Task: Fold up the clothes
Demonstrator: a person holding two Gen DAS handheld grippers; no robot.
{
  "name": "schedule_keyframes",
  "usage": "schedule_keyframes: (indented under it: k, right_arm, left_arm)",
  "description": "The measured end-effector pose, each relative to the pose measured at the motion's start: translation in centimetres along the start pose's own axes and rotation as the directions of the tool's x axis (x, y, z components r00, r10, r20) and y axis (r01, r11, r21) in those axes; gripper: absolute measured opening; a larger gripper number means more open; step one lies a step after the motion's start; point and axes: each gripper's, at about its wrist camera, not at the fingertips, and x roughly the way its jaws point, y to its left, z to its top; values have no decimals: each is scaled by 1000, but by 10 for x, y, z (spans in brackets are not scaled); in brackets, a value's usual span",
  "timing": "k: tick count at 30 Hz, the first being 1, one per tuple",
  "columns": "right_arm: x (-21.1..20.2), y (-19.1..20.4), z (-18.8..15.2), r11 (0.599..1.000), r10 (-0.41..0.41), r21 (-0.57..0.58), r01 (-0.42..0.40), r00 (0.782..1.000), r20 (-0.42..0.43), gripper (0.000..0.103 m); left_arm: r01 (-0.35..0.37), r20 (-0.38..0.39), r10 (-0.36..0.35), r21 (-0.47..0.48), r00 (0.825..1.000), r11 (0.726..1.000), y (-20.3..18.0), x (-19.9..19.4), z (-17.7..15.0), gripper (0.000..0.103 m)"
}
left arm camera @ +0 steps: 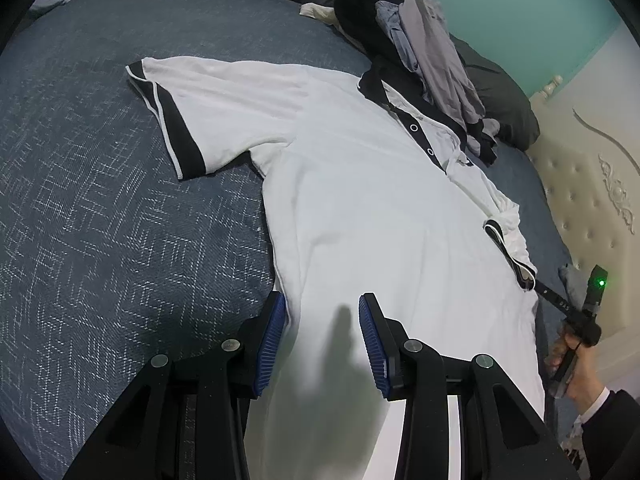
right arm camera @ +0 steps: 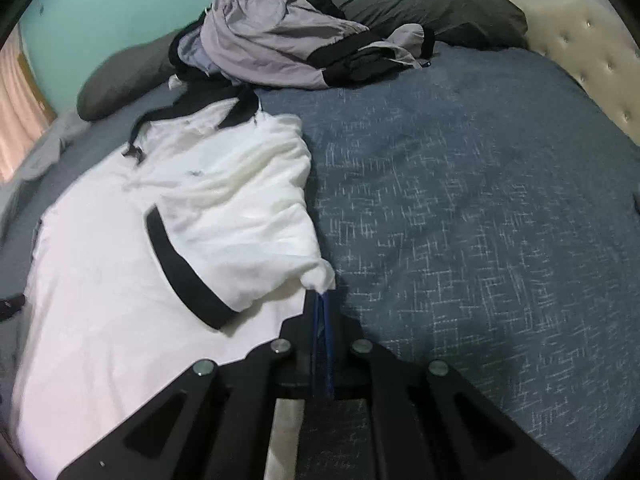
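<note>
A white polo shirt [left arm camera: 360, 200] with black collar [left arm camera: 384, 88] and black sleeve cuffs lies face up on the blue bedspread [left arm camera: 100, 220]. My left gripper [left arm camera: 322, 312] stands open just above the shirt's lower body near its left side edge, and its blue pads [left arm camera: 274, 332] touch nothing. In the right wrist view the shirt [right arm camera: 100, 300] has its right sleeve folded inward, black cuff [right arm camera: 180, 268] on top. My right gripper [right arm camera: 320, 296] is shut on a bunched white edge of that fold. The left wrist view shows the right gripper [left arm camera: 534, 284] at the shirt's right side.
A pile of grey and black clothes [right arm camera: 272, 48] lies beyond the collar, against dark grey pillows [right arm camera: 420, 4]. A cream tufted headboard [left arm camera: 580, 200] borders the bed on the right. The person's hand [left arm camera: 568, 364] holds the right gripper. Bare bedspread [right arm camera: 480, 200] spreads right of the shirt.
</note>
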Motion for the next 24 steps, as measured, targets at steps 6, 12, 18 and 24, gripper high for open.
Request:
schedule_keyframes:
  k: [6, 12, 18, 24]
  right_arm:
    - [-21, -13, 28, 997, -12, 77, 9, 999, 37, 5]
    - [-6, 1, 84, 998, 18, 56, -19, 1000, 18, 29]
    - [27, 36, 130, 996, 35, -77, -36, 999, -13, 30]
    - [59, 54, 149, 985, -17, -170, 3, 997, -78, 30]
  left_arm:
    - [-8, 1, 8, -5, 1000, 1000, 2, 0, 0, 42]
    - [-16, -11, 16, -5, 1000, 1000, 4, 5, -1, 43]
    - [-16, -17, 15, -11, 1000, 1000, 6, 7, -1, 43]
    - [-15, -24, 15, -8, 1000, 1000, 5, 10, -1, 47]
